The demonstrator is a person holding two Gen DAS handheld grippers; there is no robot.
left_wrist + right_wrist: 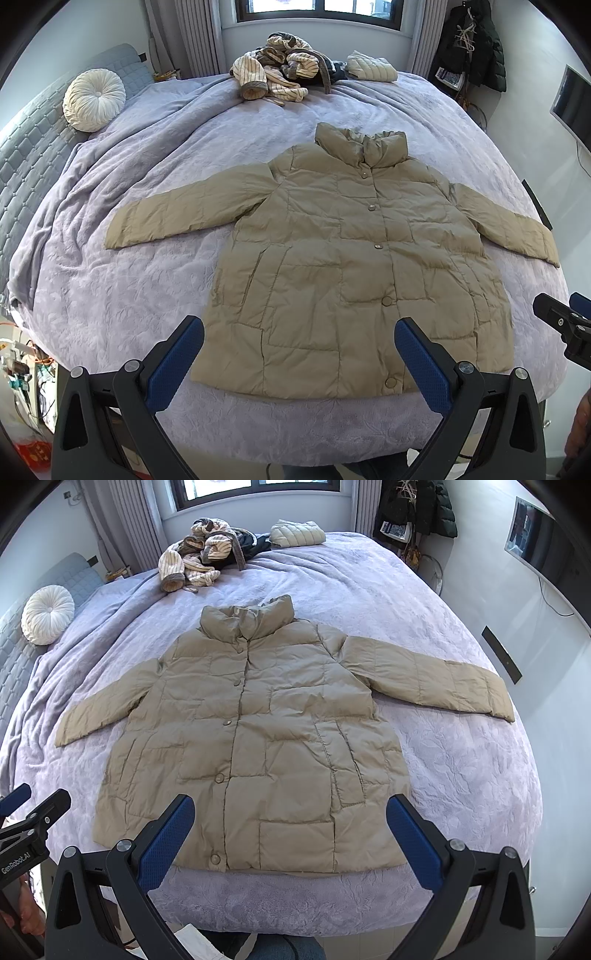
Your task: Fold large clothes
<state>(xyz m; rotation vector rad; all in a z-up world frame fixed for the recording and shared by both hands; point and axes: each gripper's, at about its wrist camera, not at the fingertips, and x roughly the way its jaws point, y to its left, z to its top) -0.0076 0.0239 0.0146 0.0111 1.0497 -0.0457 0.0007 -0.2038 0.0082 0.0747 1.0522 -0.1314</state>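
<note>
A large khaki quilted puffer jacket (332,258) lies flat and face up on the lilac bed, buttoned, collar away from me, both sleeves spread out sideways; it also shows in the right wrist view (258,738). My left gripper (299,332) is open and empty, hovering above the jacket's hem at its left half. My right gripper (290,810) is open and empty, hovering above the hem at its right half. Each gripper shows at the edge of the other's view: the right one (561,325), the left one (33,812).
A lilac bedspread (129,295) covers the bed. A heap of striped clothes (273,70) and a folded cream jacket (371,66) lie at the far edge. A round white cushion (94,99) rests by the grey headboard (22,162). A wall screen (535,542) hangs at right.
</note>
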